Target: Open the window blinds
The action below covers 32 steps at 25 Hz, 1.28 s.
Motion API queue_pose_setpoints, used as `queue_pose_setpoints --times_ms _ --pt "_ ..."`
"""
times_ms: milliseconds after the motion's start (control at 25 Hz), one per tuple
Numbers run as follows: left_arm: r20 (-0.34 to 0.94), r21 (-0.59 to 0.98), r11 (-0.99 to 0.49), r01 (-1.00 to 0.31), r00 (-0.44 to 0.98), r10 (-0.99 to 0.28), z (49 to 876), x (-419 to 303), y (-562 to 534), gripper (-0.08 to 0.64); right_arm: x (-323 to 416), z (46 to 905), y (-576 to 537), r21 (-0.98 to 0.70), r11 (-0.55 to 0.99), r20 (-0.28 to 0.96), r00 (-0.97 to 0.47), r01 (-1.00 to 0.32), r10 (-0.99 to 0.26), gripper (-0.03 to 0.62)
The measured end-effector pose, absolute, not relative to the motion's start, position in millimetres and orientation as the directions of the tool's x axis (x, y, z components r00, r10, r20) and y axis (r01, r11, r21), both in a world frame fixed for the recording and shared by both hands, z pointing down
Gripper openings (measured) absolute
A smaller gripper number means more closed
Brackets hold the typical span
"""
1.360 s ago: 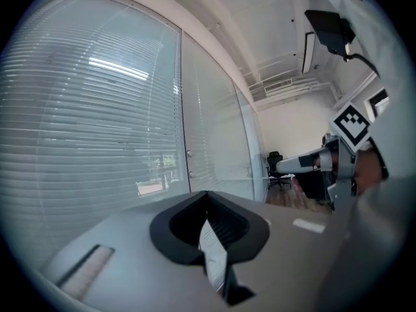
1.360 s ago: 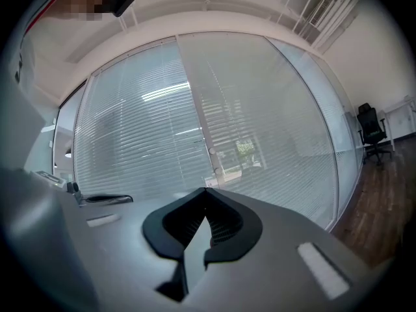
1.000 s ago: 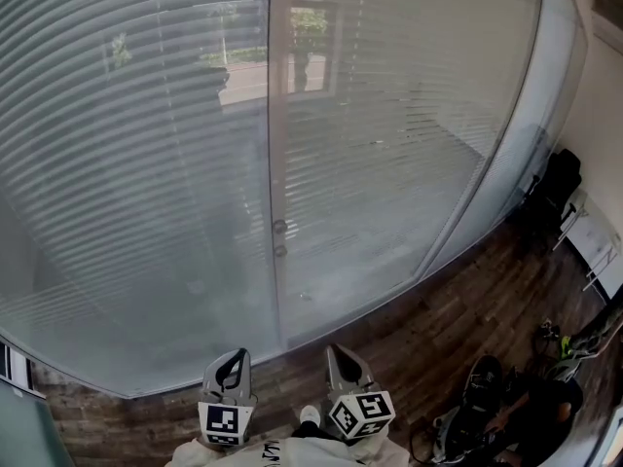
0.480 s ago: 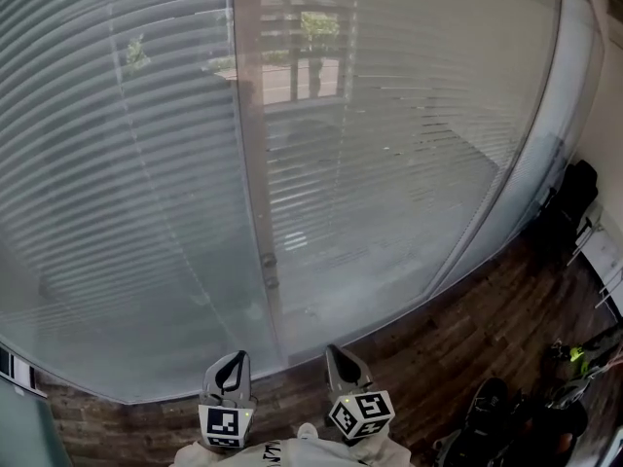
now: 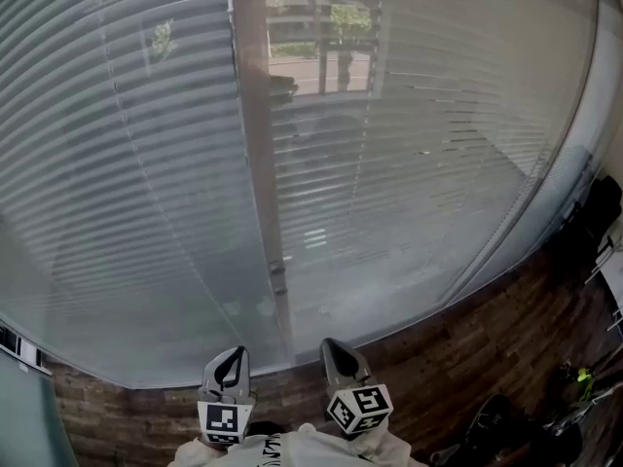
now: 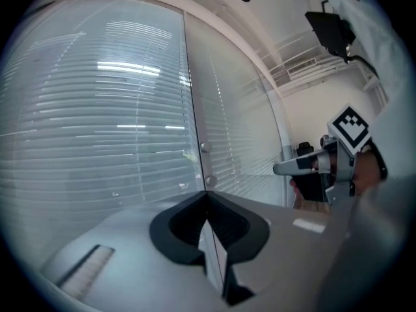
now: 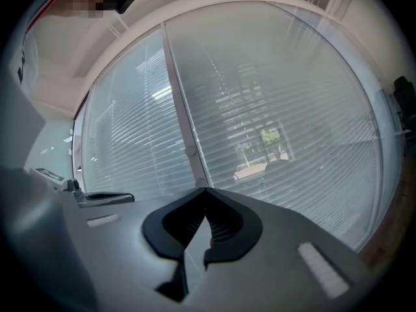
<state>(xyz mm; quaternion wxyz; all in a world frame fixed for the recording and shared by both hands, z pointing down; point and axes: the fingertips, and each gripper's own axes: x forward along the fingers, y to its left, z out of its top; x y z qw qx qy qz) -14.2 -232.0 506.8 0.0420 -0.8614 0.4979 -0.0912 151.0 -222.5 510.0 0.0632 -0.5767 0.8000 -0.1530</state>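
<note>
The window blinds [image 5: 146,163] hang lowered behind a tall glass wall, their horizontal slats tilted nearly flat. A pale upright frame post [image 5: 255,144] splits the glass and carries two small round knobs [image 5: 277,272]. My left gripper [image 5: 234,356] and right gripper [image 5: 331,348] are low in the head view, side by side, pointing at the foot of the post and apart from the glass. Both are shut with nothing in them. The left gripper view has the post [image 6: 195,109] dead ahead and the right gripper [image 6: 289,168] at its right. In the right gripper view the blinds [image 7: 273,122] fill the picture.
A dark wooden floor [image 5: 467,358] runs along the base of the glass. A black bag or chair [image 5: 599,212] stands at the right edge, with bicycle parts [image 5: 574,387] at the lower right. A white panel [image 5: 19,343] sits at the lower left.
The view has slid along the window: the post stands more upright and left of before, and the dark things at the right have mostly left the picture. Both grippers stay shut.
</note>
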Motion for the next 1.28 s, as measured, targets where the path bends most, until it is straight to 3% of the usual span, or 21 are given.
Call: queue_pose_setpoints --times_ms 680,880,1280 --pt "0.106 -0.150 -0.513 -0.845 0.502 -0.858 500.6 -28.7 -258.0 0.000 136.4 487.4 -262.6 -0.170 0.268 0.094 -0.286 -0.948 -0.954 0.002" --pt "0.099 -0.142 -0.514 -0.846 0.505 -0.858 500.1 -38.9 -266.0 0.000 123.0 481.9 -273.6 -0.109 0.294 0.106 -0.305 -0.950 -0.946 0.032" --pt "0.090 -0.127 -0.517 -0.846 0.510 -0.856 503.1 -52.8 -273.4 0.000 98.0 461.2 -302.1 0.286 0.354 0.160 -0.320 -0.891 -0.934 0.141"
